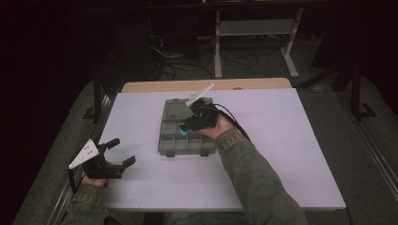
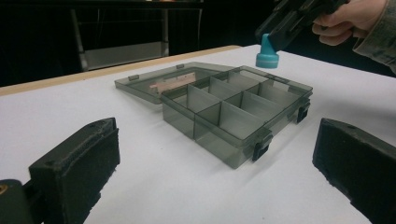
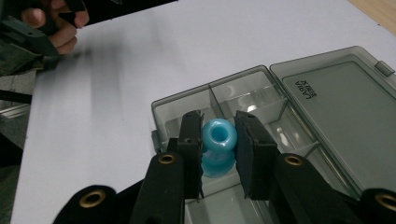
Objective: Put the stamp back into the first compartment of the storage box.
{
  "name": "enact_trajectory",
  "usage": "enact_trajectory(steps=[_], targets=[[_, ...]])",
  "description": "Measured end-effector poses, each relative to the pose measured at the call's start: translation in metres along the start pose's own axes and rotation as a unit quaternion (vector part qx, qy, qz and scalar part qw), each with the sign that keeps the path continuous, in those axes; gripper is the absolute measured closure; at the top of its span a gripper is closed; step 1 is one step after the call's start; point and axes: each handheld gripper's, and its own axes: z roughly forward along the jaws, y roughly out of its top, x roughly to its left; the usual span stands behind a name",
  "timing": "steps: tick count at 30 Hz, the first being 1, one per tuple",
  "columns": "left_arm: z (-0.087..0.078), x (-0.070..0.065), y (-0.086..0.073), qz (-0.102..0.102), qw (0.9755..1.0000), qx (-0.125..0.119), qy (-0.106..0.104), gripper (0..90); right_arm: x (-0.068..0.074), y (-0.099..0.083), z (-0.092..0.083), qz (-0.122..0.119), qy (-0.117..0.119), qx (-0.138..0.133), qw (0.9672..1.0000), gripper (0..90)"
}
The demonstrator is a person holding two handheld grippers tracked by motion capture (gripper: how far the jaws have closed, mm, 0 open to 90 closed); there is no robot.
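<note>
Blue spool (image 3: 217,145) sitting clamped in right claw (image 3: 218,154), hanging over open compartment box (image 2: 243,109), above the cells nearest the latches. Pinched across narrow waist, hollow end facing camera in right gripper view, flared base pointing down in left gripper view (image 2: 267,52). Looking like moulded plastic or rubber: light, glossy, probably a bit slippery, stiff enough not to be squashing under pads. Gripping at waist seeming best, flared ends on both sides keeping it from sliding out; gripping on rounded rim likely squirting it loose. Not fragile by looks, short drop into a cell probably fine.

Box sitting mid bench (image 1: 291,154), smoky clear plastic, lid (image 3: 345,109) folded flat open away from the person, dividers upright, cells looking bare. Thin walls, light, likely skidding if bumped, so lowering straight into a cell rather than scraping a divider.

Left claw (image 2: 210,182) spread wide, gripping nothing, resting low on bench near its left edge (image 1: 115,157), well apart from box, pointing toward it. Not steadying box.

Judging step: carrying spool to a cell, release not yet done.
</note>
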Motion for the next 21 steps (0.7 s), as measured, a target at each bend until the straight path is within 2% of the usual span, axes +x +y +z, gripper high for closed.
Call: enact_trajectory(steps=[8, 16, 17, 18, 19, 21], targets=[[-0.001, 0.001, 0.000, 0.002, 1.0000, 0.002, 0.002, 0.3, -0.004, 0.006, 0.009, -0.005, 0.005, -0.003, 1.0000, 71.5], [0.001, 0.000, 0.000, -0.004, 1.0000, -0.006, 0.000, 0.3, -0.005, 0.015, 0.026, -0.016, 0.010, 0.010, 0.9998, 71.4], [0.000, 0.002, 0.000, 0.008, 1.0000, 0.004, 0.000, 0.3, -0.005, 0.016, 0.027, -0.015, 0.009, 0.010, 0.9998, 71.4], [0.000, 0.001, 0.000, 0.006, 1.0000, 0.002, -0.001, 0.3, -0.006, 0.016, 0.028, -0.021, 0.008, 0.007, 0.9997, 71.5], [0.000, 0.002, 0.000, 0.007, 1.0000, 0.003, -0.001, 0.4, -0.005, 0.017, 0.029, -0.012, 0.008, 0.008, 0.9999, 71.5], [0.000, 0.002, 0.000, 0.006, 1.0000, 0.000, 0.000, 0.3, -0.004, 0.018, 0.031, -0.011, 0.006, 0.008, 0.9999, 71.5]])
